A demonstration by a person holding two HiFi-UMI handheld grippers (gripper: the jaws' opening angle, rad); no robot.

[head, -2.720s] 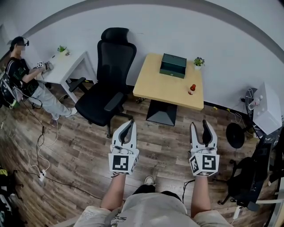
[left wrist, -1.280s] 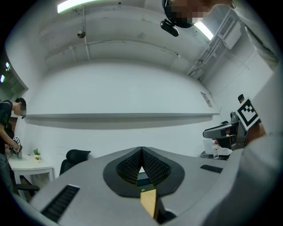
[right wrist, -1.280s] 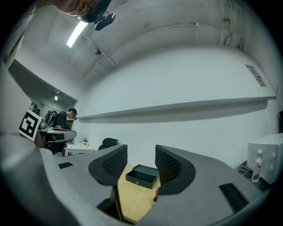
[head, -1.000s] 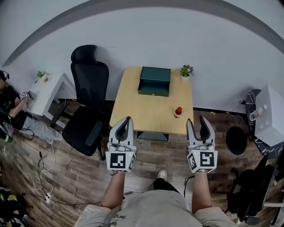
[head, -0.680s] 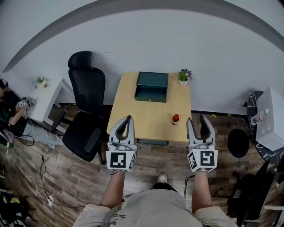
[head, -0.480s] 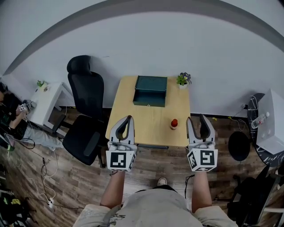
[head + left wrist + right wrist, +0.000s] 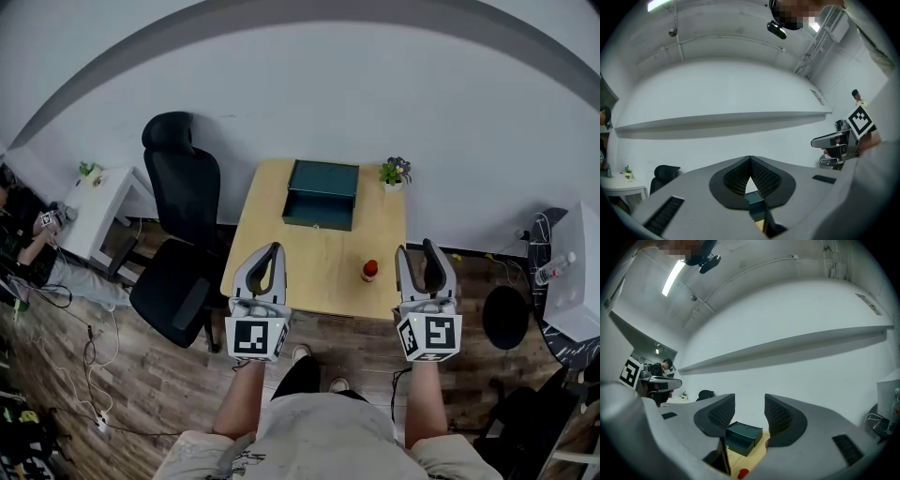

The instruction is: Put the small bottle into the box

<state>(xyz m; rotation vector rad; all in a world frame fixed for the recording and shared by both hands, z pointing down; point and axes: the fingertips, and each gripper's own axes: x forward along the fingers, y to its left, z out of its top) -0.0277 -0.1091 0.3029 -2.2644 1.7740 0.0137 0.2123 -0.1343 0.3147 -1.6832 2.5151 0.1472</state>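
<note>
— Green box (image 7: 322, 194) at the table's (image 7: 319, 253) far end; the head view shows the whole small bottle (image 7: 370, 271), near-right.
— The right gripper view catches only its red cap. Right gripper (image 7: 417, 251) gapes empty, bottle near its left; left gripper (image 7: 273, 251) pinched closed.

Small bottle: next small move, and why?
Probably ease the right gripper forward and slightly inward toward the small bottle. Its jaws stand apart and empty, and the bottle stands upright, untouched, near the front edge of the table, closer to it than to the shut left gripper.
</note>
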